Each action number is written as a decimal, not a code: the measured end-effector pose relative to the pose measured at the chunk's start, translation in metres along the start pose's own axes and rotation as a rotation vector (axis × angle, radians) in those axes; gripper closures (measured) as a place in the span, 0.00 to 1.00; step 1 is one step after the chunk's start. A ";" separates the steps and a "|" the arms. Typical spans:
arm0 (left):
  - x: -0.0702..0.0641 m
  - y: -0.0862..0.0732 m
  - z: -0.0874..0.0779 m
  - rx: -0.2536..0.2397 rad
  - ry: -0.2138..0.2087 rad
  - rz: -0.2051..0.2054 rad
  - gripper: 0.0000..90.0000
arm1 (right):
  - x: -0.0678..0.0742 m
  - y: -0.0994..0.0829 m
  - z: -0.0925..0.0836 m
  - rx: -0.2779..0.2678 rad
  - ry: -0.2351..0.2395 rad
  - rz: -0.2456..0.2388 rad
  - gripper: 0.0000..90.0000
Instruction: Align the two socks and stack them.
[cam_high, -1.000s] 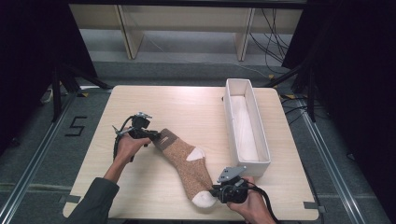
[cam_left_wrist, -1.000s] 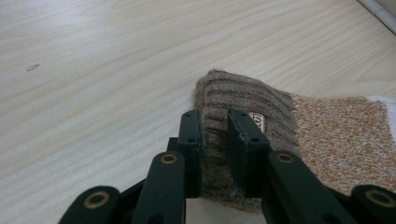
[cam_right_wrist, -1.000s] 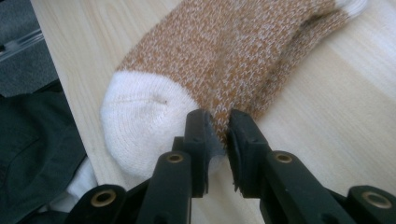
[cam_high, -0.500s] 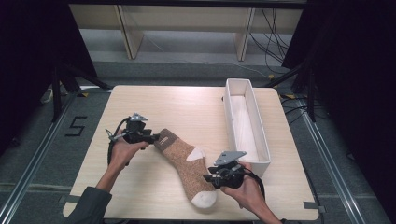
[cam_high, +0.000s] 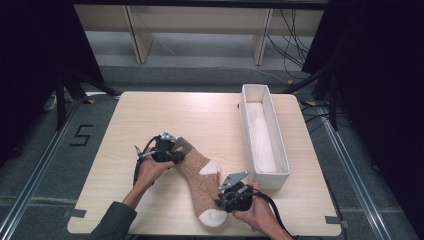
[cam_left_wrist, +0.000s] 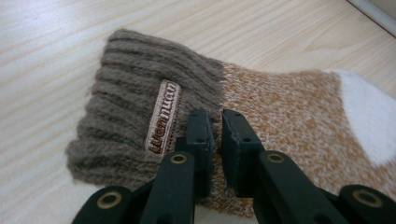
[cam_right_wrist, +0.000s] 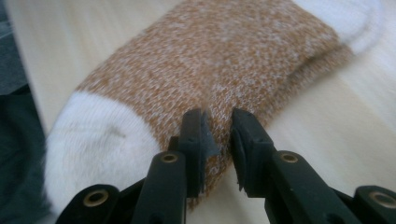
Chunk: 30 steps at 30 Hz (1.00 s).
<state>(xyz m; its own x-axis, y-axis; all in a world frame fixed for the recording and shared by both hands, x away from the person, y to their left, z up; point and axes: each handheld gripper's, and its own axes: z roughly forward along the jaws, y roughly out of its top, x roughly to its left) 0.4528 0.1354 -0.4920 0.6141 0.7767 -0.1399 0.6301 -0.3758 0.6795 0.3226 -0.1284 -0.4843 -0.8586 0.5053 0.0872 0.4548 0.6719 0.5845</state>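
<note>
A sock (cam_high: 196, 172) lies flat on the table (cam_high: 150, 112), with a brown ribbed cuff, a tan body, and a white heel and toe. My left gripper (cam_high: 176, 154) is at the cuff end. In the left gripper view its jaws (cam_left_wrist: 215, 123) have just been closing and pinch the sock (cam_left_wrist: 280, 107) where cuff meets body. My right gripper (cam_high: 221, 201) is at the foot near the white toe. Its jaws (cam_right_wrist: 219, 123) have also just been closing, with the edge of the sock (cam_right_wrist: 224, 60) nipped between them.
A long white tray (cam_high: 245, 130) stands on the right side of the table, close beside my right hand. Shelving legs and cables are on the floor beyond the far edge.
My left gripper has moved right and down onto the cuff. My right gripper has shifted along the foot toward the toe. The sock has barely moved.
</note>
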 end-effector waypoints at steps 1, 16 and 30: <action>-0.001 0.003 0.002 0.005 0.005 0.002 0.89 | 0.005 0.001 0.003 -0.004 0.013 -0.021 0.82; -0.041 -0.025 -0.046 -0.046 -0.078 0.128 0.82 | 0.002 0.033 -0.011 -0.129 0.001 0.024 0.79; -0.112 -0.091 -0.074 -0.040 -0.265 0.209 0.80 | -0.031 0.050 0.021 -0.099 -0.169 0.082 0.76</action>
<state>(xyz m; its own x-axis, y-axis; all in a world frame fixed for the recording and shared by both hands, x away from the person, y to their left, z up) 0.2918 0.1197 -0.4846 0.8336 0.5244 -0.1734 0.4617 -0.4892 0.7400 0.3769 -0.0988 -0.4748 -0.7639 0.6453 0.0060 0.4887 0.5723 0.6585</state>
